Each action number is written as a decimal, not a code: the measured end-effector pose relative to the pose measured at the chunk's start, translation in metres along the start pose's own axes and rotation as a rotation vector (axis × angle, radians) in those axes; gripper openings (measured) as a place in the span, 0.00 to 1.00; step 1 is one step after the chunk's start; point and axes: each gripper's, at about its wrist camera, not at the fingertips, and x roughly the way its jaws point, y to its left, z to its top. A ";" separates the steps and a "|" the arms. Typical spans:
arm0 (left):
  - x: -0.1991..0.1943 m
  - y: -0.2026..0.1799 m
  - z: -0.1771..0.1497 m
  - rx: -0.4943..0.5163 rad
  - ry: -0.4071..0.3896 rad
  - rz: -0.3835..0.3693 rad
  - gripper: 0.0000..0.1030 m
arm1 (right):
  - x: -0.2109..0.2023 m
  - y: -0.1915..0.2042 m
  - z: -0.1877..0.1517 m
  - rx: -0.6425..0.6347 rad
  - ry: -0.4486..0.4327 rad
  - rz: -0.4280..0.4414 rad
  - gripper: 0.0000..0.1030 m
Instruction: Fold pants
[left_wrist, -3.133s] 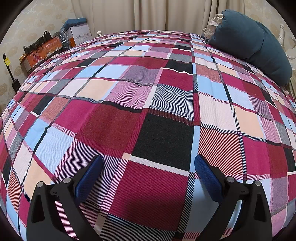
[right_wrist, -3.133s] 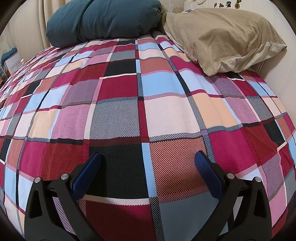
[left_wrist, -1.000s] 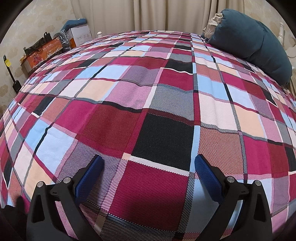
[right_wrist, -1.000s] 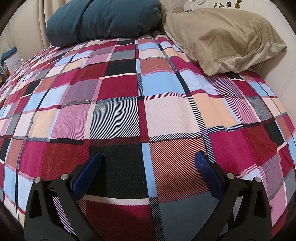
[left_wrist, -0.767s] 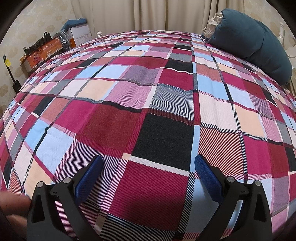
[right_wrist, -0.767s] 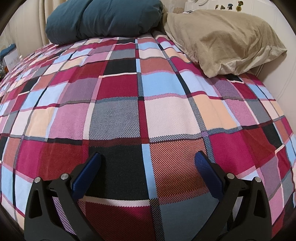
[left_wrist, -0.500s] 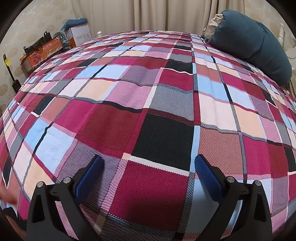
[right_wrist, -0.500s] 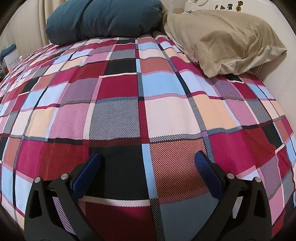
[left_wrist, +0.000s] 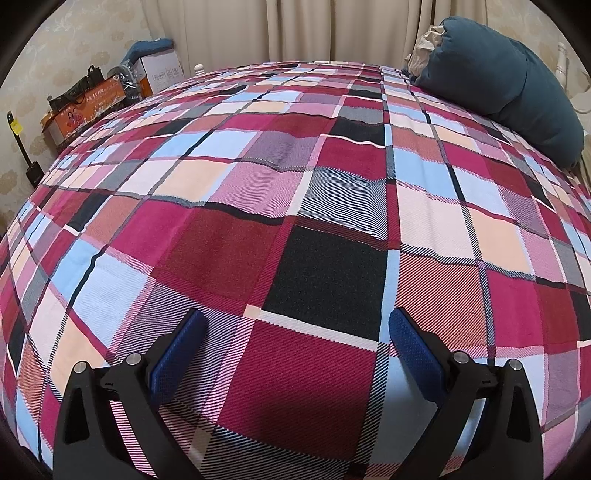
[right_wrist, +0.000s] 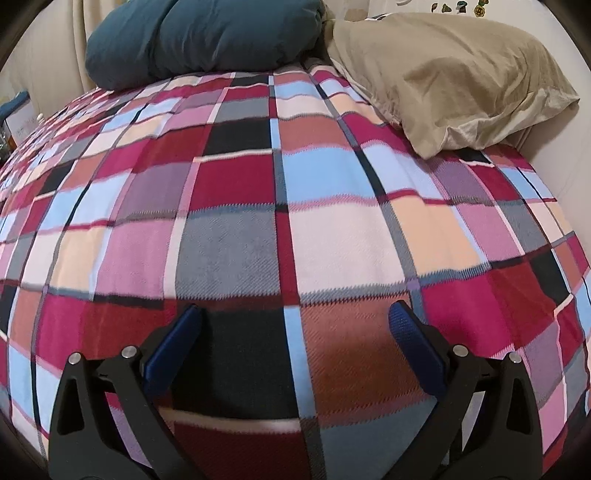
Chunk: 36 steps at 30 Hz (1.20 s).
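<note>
Although the task is to fold pants, no pants show in either view, so where they lie cannot be told and, by my reading, the folding has not begun: finding and spreading the garment and every fold remain. At the bottom of the left wrist view the left gripper (left_wrist: 295, 325) has its blue-padded fingers spread wide with nothing between them, low over the plaid bedspread (left_wrist: 321, 280); the right gripper (right_wrist: 295, 321) at the bottom of its own view is likewise spread apart and empty. Beyond, a teal pillow (left_wrist: 506, 85) lies at the upper right of the left view and a tan pillow (right_wrist: 454, 70) at the upper right of the right view. Boxes (left_wrist: 110, 96) stand at the upper left by the curtains (left_wrist: 332, 29). Anything beneath or behind the grippers is cut off, and the right view is slightly blurred.
</note>
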 end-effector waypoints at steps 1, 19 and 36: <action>0.003 0.000 0.005 -0.004 0.012 -0.003 0.96 | 0.000 0.001 0.004 0.000 -0.006 0.008 0.98; -0.197 0.048 -0.009 0.137 -0.313 0.188 0.96 | -0.241 -0.043 0.022 0.179 -0.801 -0.122 0.98; -0.223 0.027 -0.204 0.068 -0.134 -0.006 0.96 | -0.248 0.070 -0.260 0.131 -0.261 0.172 0.98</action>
